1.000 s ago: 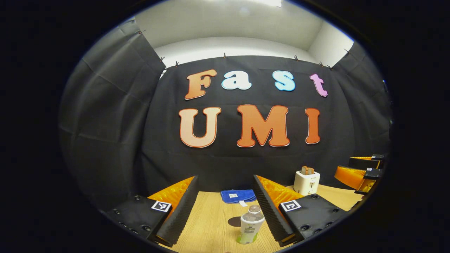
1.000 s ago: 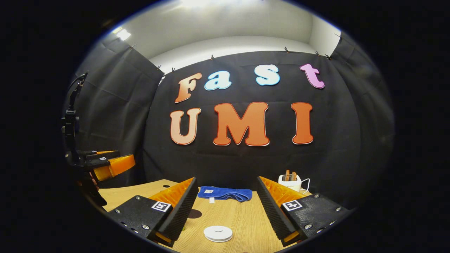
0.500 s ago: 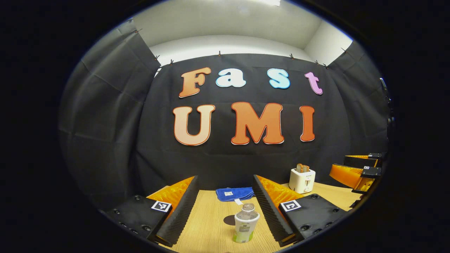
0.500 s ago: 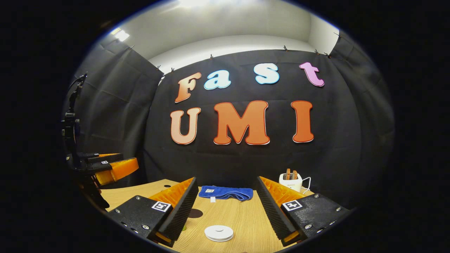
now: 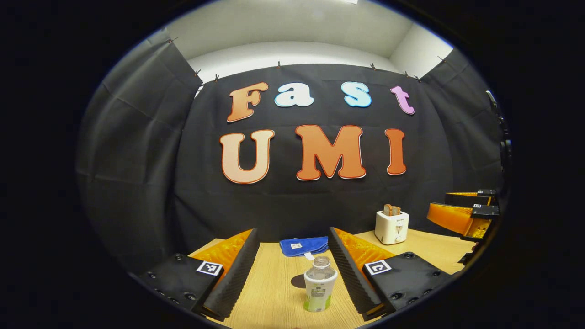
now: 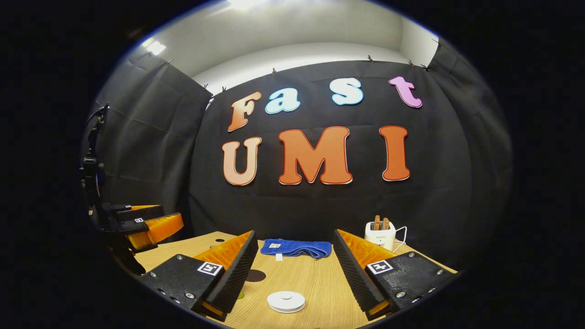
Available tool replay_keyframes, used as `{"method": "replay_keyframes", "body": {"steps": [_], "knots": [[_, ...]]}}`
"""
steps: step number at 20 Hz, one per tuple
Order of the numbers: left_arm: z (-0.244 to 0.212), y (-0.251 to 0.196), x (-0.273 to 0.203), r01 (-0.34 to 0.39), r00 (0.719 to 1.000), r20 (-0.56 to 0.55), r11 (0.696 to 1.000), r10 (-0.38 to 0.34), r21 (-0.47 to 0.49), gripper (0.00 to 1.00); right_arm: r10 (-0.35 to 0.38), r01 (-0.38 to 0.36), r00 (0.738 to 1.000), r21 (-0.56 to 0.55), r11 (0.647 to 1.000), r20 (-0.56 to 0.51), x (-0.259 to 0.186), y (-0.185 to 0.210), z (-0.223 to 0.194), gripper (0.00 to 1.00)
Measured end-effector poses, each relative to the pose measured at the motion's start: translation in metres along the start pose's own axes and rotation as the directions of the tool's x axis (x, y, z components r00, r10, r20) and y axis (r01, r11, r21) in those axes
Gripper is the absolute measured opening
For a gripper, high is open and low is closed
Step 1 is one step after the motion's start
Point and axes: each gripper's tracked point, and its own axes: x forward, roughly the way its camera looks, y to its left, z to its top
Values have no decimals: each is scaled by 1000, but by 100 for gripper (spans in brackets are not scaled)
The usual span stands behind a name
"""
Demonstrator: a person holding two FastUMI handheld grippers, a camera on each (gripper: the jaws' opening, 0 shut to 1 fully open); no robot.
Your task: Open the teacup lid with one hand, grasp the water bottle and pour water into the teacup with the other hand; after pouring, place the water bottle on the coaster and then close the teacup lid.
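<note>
In the left gripper view a clear water bottle (image 5: 319, 287) with a white and green label stands upright on the wooden table (image 5: 269, 292), a little ahead of my left gripper (image 5: 292, 234). That gripper is open, and the bottle stands in line with the gap, nearer the right finger. A dark round coaster (image 5: 298, 281) lies just behind the bottle. In the right gripper view a white round teacup lid (image 6: 286, 301) sits low on the table in front of my open right gripper (image 6: 293, 235). The coaster (image 6: 255, 275) lies beyond it to the left.
A folded blue cloth (image 5: 304, 246) (image 6: 296, 248) lies at the back by the black wall. A white toaster (image 5: 391, 226) (image 6: 380, 233) with toast stands at the back right. The right gripper (image 5: 461, 217) hovers at the far right; the left gripper (image 6: 146, 226) hovers at the left.
In the left gripper view the bottle has shifted left, more into line with the gap, and the scene sits lower. The right gripper view has barely changed.
</note>
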Motion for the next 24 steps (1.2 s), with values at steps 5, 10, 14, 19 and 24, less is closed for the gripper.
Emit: {"method": "replay_keyframes", "body": {"steps": [5, 10, 14, 19, 24], "knots": [[-24, -9, -1, 29, 999, -42, 999, -28, 22, 97, 19, -19, 999, -5, 1000, -36, 7, 4, -19, 98], [-43, -22, 1, 65, 995, -70, 998, -64, 3, 97, 51, -53, 993, -16, 998, -104, 22, 11, -58, 93], [-58, -24, 1, 69, 994, -85, 997, -66, 33, 97, 48, -57, 985, -47, 997, -168, 30, 10, -95, 88], [-79, -26, 4, 77, 989, -126, 997, -80, -23, 95, 91, -108, 953, -44, 993, -290, 43, 17, -159, 80], [-90, -28, 4, 81, 987, -139, 997, -80, 2, 95, 85, -119, 919, -65, 991, -384, 48, 23, -203, 66]]}}
